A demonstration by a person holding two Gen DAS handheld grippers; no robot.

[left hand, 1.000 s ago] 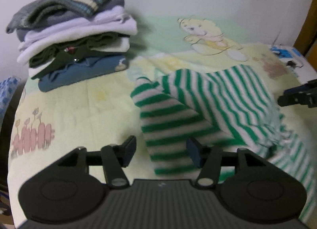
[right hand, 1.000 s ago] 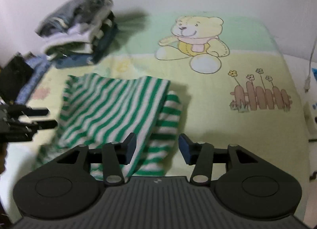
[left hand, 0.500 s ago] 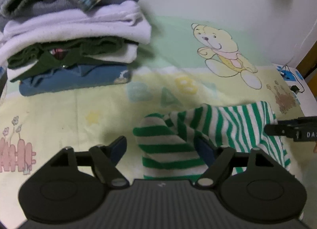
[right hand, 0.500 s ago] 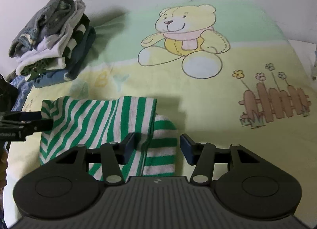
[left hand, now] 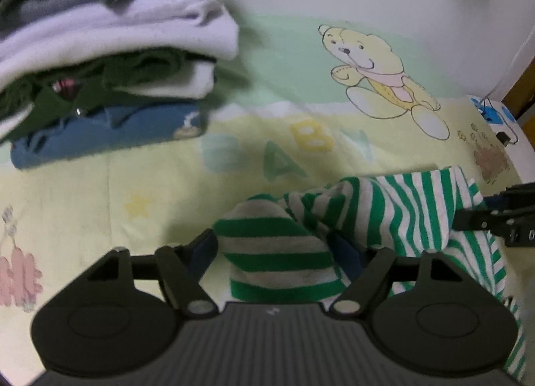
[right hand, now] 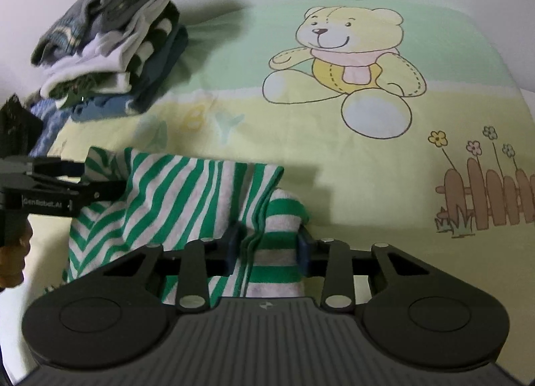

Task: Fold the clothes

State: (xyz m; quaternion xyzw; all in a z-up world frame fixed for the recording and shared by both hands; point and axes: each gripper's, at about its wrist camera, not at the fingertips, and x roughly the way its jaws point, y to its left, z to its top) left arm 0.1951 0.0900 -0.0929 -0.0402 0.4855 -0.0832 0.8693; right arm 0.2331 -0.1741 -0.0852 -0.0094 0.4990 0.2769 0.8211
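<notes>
A green-and-white striped garment (left hand: pixel 401 205) (right hand: pixel 187 199) lies folded on the bear-print blanket (left hand: pixel 100 192) (right hand: pixel 367 185). My left gripper (left hand: pixel 274 250) stands open and wide, and a folded striped end lies loose between its fingers. From the right wrist view, the left gripper (right hand: pixel 103 177) reaches in at the garment's left edge. My right gripper (right hand: pixel 267 249) has its jaws closing on the striped sleeve end, and both pads touch the cloth. In the left wrist view the right gripper (left hand: pixel 481 210) shows at the garment's right side.
A stack of folded clothes (left hand: pixel 100 68) (right hand: pixel 110 45) stands at the back left of the blanket, by the white wall. A blue patterned cloth (right hand: pixel 50 118) lies left of it. A cable and small blue things (left hand: pixel 491 115) sit off the right edge. A hand (right hand: pixel 13 259) holds the left gripper.
The raised striped garment came down flat onto the blanket. Both grippers moved forward and lower. The left jaws widened off the cloth; the right jaws narrowed around the sleeve end.
</notes>
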